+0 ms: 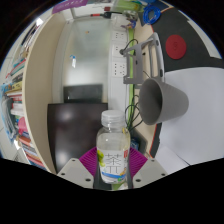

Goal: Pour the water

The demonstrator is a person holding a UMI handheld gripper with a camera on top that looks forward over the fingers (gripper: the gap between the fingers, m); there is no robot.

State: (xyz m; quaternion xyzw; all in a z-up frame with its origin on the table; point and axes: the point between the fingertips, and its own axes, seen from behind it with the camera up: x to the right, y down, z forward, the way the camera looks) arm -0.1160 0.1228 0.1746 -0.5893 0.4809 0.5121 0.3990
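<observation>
While gripper [112, 172] clamped on water bottle [112, 148], grey cup [165, 99] beyond, white table [195, 130], dark chair [78, 120] behind.

A bottle [112, 150] stands upright between the two fingers of the gripper [112, 172], which sit close at either side of its lower part; whether they press on it cannot be told. Beyond the bottle and to its right a cup [163, 99] rests tilted on the near left corner of a table [195, 125], its mouth turned toward the bottle. To the left, beyond the fingers, shelves [18, 110] run along the wall.
</observation>
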